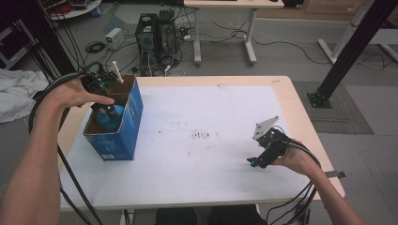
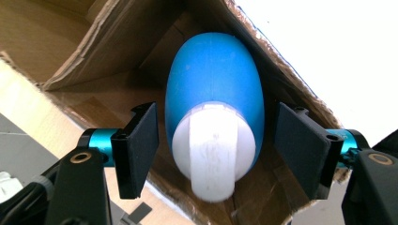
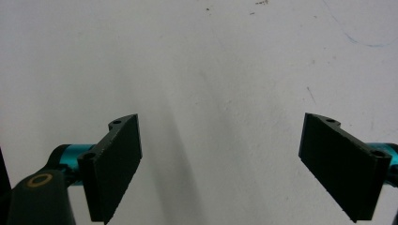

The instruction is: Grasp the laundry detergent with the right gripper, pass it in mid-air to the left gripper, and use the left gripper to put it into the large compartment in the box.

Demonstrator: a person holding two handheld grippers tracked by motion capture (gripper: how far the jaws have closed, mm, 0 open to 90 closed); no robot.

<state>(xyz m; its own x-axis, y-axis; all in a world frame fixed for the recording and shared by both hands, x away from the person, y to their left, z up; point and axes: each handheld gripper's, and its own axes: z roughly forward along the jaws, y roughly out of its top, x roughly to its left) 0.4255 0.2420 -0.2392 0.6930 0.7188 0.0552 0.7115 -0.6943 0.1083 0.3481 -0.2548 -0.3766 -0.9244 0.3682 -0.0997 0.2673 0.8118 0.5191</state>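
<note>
Blue bottle point(image 2: 213, 89), white cap, lies inside cardboard box point(image 1: 129, 119) at surface far-left | left claw point(image 2: 216, 140) released, pads astride bottle, not touching | right claw point(image 3: 244, 164) released, over bare white surface point(image 3: 211, 61), near-right

White-topped table point(image 1: 211, 154), blue box point(image 1: 126, 126) atop.

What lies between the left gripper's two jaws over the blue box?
The blue bottle with its white cap, down inside the blue cardboard box. In the left gripper view the left gripper stands open, gaps showing either side of the bottle.
</note>
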